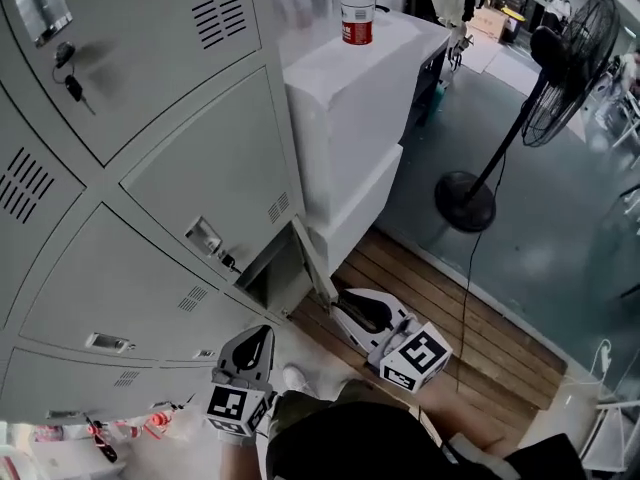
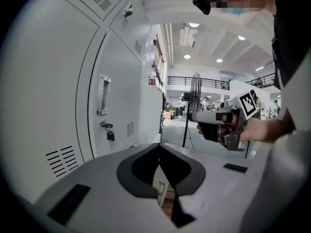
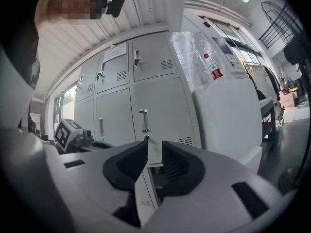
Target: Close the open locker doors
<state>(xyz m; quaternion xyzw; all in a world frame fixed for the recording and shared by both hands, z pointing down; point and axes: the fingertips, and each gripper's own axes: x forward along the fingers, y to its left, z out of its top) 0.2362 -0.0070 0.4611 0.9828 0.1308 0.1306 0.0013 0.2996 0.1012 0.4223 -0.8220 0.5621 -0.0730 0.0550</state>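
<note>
The grey lockers (image 1: 150, 168) fill the left of the head view. One low locker door (image 1: 310, 258) stands open, swung out from its dark compartment (image 1: 262, 280). My right gripper (image 1: 345, 300) is at that door's outer edge. In the right gripper view the door (image 3: 146, 188) runs edge-on between the jaws, and my right gripper (image 3: 154, 147) is shut on it. My left gripper (image 1: 258, 336) hangs lower left of the door, apart from it. In its own view my left gripper (image 2: 159, 148) is shut, tips meeting, with nothing held.
A white cabinet (image 1: 350, 108) with a bottle (image 1: 357, 13) on top stands right beside the open door. A standing fan (image 1: 470, 200) is further right on the grey floor. Wooden slats (image 1: 470, 318) lie underfoot. Keys (image 1: 70, 83) hang from an upper locker.
</note>
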